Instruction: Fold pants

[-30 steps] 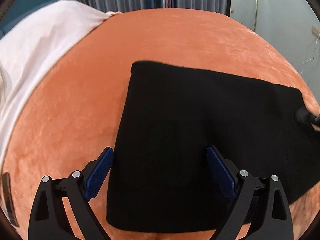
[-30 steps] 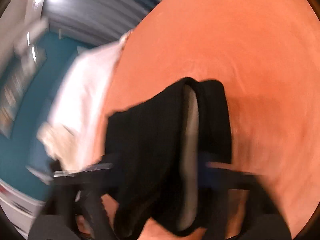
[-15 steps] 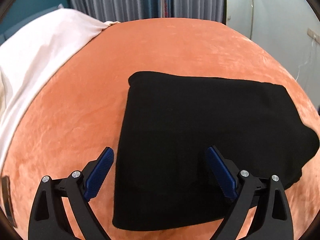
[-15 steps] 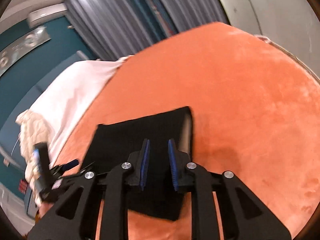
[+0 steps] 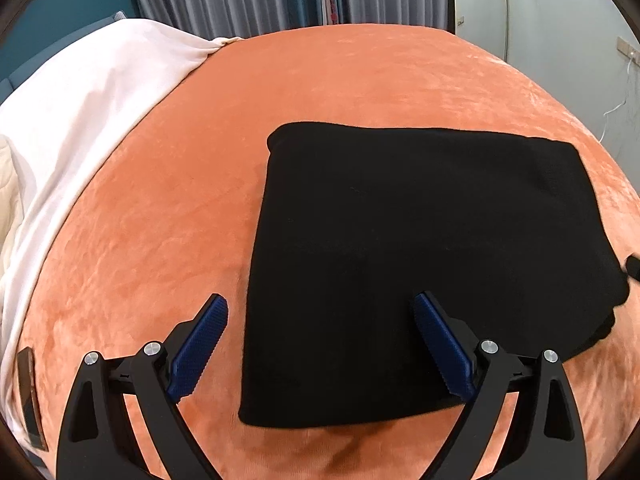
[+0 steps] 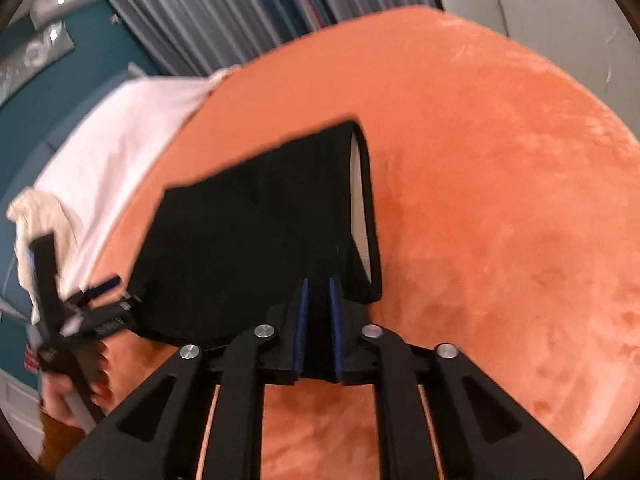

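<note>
Pants [image 5: 420, 260] lie folded into a soft black square on the orange bed [image 5: 200, 200]. Left hand-held gripper [image 5: 320, 344] hovers wide; right hand-held gripper [image 6: 318, 312] pinches their near edge. Limp, light cloth: best gripped at corners.

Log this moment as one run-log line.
pants: folded, flat on orange blanket | left claw: open, hovering over near edge | right claw: shut on pants edge
</note>
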Motion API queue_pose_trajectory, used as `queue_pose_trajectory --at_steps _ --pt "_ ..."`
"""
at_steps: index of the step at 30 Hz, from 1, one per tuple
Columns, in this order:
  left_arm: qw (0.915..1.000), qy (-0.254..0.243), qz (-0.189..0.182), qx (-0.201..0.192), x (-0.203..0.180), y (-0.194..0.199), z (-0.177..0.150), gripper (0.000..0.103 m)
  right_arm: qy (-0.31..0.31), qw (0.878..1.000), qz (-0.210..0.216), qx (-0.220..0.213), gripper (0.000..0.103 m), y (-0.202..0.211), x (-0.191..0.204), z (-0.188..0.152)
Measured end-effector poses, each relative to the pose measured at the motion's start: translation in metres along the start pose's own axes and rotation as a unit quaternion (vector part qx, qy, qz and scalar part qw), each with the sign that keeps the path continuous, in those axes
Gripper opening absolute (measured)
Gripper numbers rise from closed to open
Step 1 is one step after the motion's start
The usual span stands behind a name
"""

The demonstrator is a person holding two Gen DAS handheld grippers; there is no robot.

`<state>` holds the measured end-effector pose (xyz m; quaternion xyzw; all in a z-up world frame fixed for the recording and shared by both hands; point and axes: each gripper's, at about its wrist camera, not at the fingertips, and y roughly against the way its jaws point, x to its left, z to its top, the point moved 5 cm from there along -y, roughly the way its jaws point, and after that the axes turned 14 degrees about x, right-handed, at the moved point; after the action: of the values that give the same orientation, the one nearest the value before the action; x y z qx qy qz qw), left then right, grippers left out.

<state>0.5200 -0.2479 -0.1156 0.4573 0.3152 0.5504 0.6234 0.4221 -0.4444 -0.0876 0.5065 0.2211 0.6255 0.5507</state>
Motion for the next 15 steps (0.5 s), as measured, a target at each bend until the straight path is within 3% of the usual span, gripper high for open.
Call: queue_pose_trajectory --at_steps 1,2,4,10,12,15 --pt "1.0000 0.000 0.001 -0.001 0.000 0.001 -0.001 0.092 0.000 1.000 -0.004 -0.006 0.068 0.001 -0.001 0.001" --pt "1.0000 -0.001 0.002 -0.001 0.000 0.002 -0.001 0.092 0.003 1.000 -0.016 -0.014 0.084 0.004 0.001 0.001" --pt "1.0000 -0.004 0.004 0.001 0.000 0.003 -0.003 0.092 0.021 0.999 -0.040 -0.019 0.083 -0.002 -0.009 0.001" --pt "0.9999 -0.009 0.011 0.006 -0.002 0.000 -0.005 0.092 0.074 0.996 -0.057 -0.001 0.071 -0.017 -0.005 -0.015" --pt "0.9999 -0.008 0.011 0.009 -0.001 -0.002 -0.006 0.092 0.083 0.995 -0.058 0.007 0.060 -0.021 -0.006 -0.018" --pt "0.9999 -0.004 0.008 0.011 0.002 -0.004 -0.006 0.092 0.082 0.996 -0.044 0.013 0.035 -0.022 -0.009 -0.018"
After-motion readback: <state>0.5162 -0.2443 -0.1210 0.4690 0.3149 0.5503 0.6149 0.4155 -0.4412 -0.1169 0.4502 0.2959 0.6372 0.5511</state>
